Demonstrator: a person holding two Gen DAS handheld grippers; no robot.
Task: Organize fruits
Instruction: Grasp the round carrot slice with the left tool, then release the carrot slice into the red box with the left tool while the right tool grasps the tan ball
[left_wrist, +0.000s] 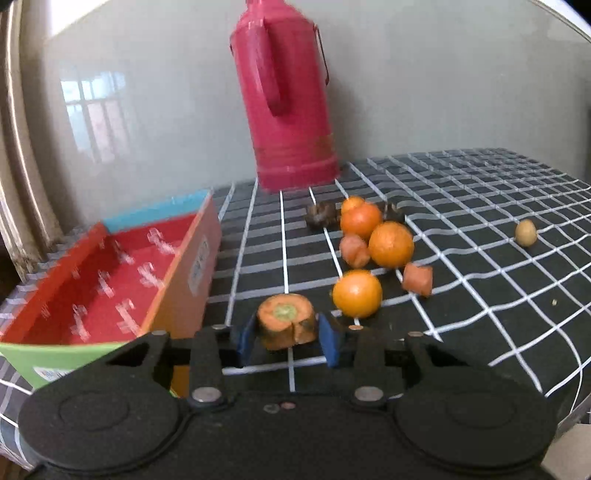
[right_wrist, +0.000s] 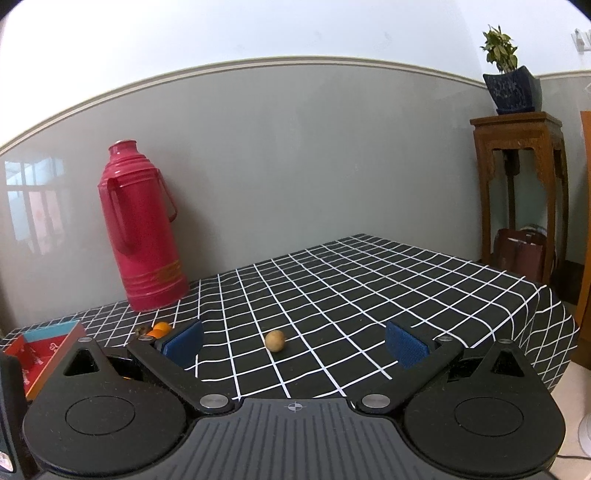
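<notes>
While the left hand-held gripper clamps a carrot stub between its pads, the red box sits just to its left and oranges lie ahead; only the right view shows the right hand-held gripper spread wide, a small brown fruit on the surface between its fingers, beyond their tips.

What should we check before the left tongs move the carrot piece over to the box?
1. Grip: left tongs shut on the carrot top, pads on both sides: ok.
2. Red box open, floor bare: ok.
3. Box wall stands between carrot and box; lift height: cannot tell.
4. Kumquat close to the right of the grip, apart: ok.
5. Right tongs open, holding nothing, the small tan fruit ahead of them: ok.
</notes>
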